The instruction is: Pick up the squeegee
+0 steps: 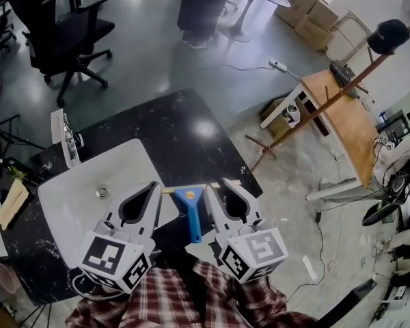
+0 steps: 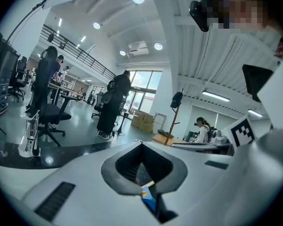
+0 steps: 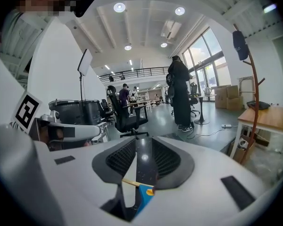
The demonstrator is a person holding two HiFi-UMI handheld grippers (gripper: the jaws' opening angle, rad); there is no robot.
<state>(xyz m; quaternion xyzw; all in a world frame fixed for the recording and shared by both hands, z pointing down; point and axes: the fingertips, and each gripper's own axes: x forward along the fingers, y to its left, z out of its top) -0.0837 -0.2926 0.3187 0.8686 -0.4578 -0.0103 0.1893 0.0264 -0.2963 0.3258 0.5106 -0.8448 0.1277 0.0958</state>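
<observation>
The squeegee has not been picked up yet: it lies flat on the dark worktop just beside the white sink, its pale blade across the far end and its blue handle pointing back toward the person. It sits in the gap between the two tools, with the left tool on one side and the right tool on the other, both hovering low and pointing away from the person. The left tool's own view shows its jaws brought together at the tip with nothing between them. The right tool's jaws stand partly apart, and its own view shows only a strip of worktop between them. That view also catches the squeegee lower down near the base of the jaws, and the blade's end may lie just under them, though this is hard to tell. The approach looks done. What remains is to line a tool up on the handle, close on it and lift.
</observation>
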